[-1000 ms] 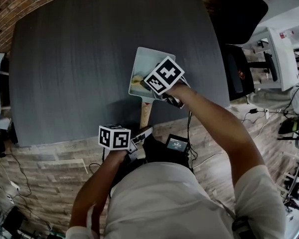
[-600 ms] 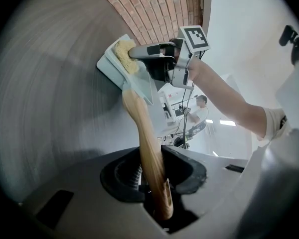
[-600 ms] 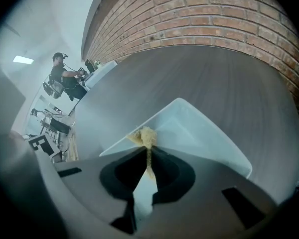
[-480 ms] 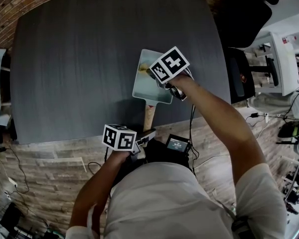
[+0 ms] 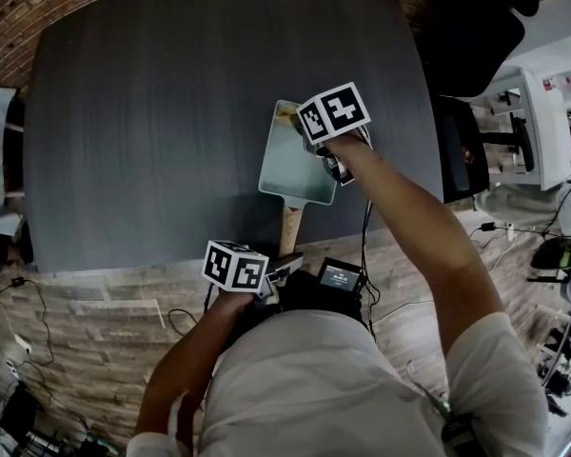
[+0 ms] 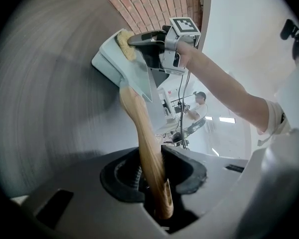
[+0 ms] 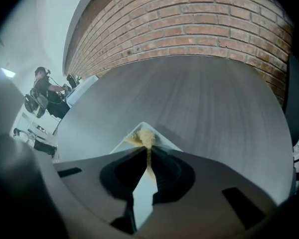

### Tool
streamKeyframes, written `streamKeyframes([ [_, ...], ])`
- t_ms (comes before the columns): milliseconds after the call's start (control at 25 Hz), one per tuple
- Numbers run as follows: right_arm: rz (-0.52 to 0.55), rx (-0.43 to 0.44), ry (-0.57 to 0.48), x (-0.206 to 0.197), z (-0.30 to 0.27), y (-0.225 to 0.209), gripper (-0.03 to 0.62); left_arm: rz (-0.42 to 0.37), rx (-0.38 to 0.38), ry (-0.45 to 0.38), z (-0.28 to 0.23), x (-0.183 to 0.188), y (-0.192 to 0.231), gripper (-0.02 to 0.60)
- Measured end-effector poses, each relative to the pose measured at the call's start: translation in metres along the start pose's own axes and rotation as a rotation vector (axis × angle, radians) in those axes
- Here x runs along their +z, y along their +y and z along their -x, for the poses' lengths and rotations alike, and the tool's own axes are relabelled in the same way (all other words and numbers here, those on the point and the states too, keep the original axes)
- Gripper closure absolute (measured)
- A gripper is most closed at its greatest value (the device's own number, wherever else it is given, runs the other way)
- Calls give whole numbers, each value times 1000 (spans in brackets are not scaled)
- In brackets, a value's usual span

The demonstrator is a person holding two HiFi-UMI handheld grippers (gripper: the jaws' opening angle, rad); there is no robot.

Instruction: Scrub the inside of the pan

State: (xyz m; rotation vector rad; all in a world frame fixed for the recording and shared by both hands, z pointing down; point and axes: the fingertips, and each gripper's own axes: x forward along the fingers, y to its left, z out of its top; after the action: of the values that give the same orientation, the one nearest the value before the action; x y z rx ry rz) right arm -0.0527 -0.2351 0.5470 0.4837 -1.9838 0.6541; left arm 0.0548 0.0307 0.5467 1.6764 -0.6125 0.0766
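A square pale grey pan (image 5: 287, 169) lies on the dark grey table (image 5: 152, 112), its wooden handle (image 5: 288, 225) sticking out over the near edge. My left gripper (image 5: 282, 266) is shut on the end of that handle (image 6: 144, 133). My right gripper (image 5: 299, 118) points steeply down at the pan's far corner. It is shut on a yellow sponge (image 7: 145, 137), which is squeezed thin between the pads and rests against the pan's inside there. The left gripper view shows the sponge (image 6: 124, 37) at the pan's (image 6: 134, 78) far rim, under the right gripper (image 6: 142, 37).
The table's near edge runs just beyond my left gripper, with wood-plank floor (image 5: 95, 303) and cables below. A black chair (image 5: 462, 27) and a white desk (image 5: 538, 122) stand to the right. A brick wall (image 7: 199, 24) lies behind the table. A seated person (image 7: 44, 91) is far off.
My right gripper has slid the sponge from the pan's near-left area across to its far corner. The left gripper has stayed on the handle.
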Motion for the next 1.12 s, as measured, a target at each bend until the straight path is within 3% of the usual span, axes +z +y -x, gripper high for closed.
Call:
streamKeyframes([
  [440, 101, 1, -78, -1, 33, 3, 557, -27, 14, -16, 6, 4, 0, 455],
  [680, 34, -56, -192, 1, 77, -36, 557, -41, 8, -44, 3, 27, 1, 397],
  [800, -21, -128, -226, -9, 96, -68, 557, -16, 30, -33, 2, 28, 7, 459],
  [960, -108, -191, -215, -32, 103, -108, 557, 21, 31, -35, 0, 29, 5, 476],
  [1120, -181, -194, -161, -59, 86, -122, 557, 42, 36, -32, -1, 29, 5, 483],
])
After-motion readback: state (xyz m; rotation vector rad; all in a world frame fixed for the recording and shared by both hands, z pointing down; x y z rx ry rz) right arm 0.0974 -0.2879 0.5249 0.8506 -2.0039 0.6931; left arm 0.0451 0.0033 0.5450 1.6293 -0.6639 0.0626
